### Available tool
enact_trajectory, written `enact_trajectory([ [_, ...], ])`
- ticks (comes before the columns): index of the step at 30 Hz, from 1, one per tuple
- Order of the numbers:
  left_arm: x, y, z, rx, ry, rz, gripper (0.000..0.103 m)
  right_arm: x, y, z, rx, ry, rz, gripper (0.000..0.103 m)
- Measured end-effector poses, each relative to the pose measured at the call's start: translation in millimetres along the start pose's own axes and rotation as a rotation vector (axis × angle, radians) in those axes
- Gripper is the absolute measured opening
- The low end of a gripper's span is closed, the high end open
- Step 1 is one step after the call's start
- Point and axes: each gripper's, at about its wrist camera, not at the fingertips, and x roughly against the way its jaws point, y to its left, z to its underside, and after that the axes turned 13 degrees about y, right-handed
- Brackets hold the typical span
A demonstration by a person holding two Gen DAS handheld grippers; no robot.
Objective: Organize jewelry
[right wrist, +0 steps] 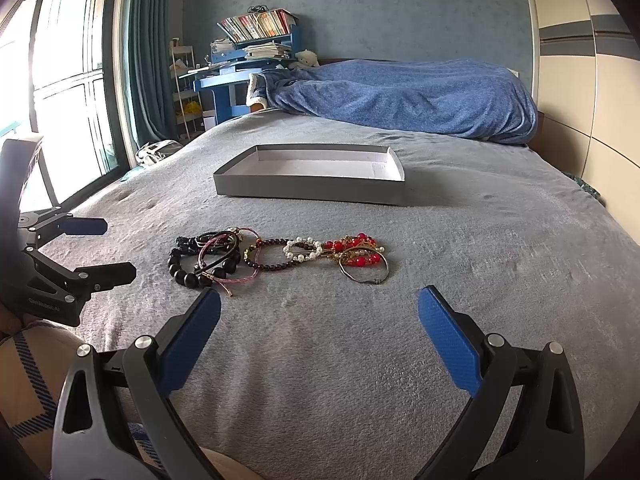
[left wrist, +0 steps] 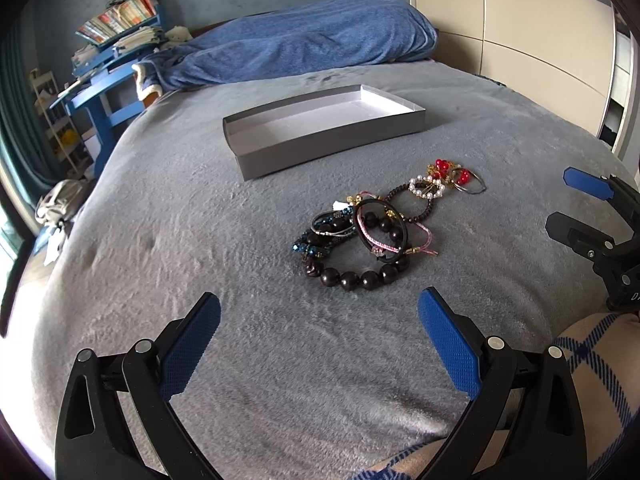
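Observation:
A pile of bracelets lies on the grey bed cover: a large black bead bracelet (left wrist: pixel 356 278) (right wrist: pixel 188 274), a black ring with pink cord (left wrist: pixel 380 232), a dark small-bead bracelet (right wrist: pixel 272 258), a pearl piece (left wrist: pixel 426 188) (right wrist: pixel 302 249), red beads (left wrist: pixel 448 170) (right wrist: pixel 356 250) and a thin metal bangle (right wrist: pixel 364 270). An empty grey box (left wrist: pixel 320 142) (right wrist: pixel 308 190) sits beyond them. My left gripper (left wrist: pixel 320 312) is open and empty, just short of the black beads. My right gripper (right wrist: pixel 320 308) is open and empty, just short of the bangle.
A blue blanket (left wrist: pixel 304 44) (right wrist: pixel 404 96) is heaped at the head of the bed. A blue desk with books (right wrist: pixel 248 60) stands beyond the bed on the left. Wardrobe doors (left wrist: pixel 520 40) line the right side. A checked sleeve (left wrist: pixel 600 368) shows near the camera.

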Motion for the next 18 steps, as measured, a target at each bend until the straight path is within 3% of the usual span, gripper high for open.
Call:
enact_trajectory([
  [18, -0.7, 0.5, 0.5, -0.003, 0.002, -0.002, 0.098, -0.1, -4.8, 1.5, -0.001, 0.003, 0.007, 0.098],
])
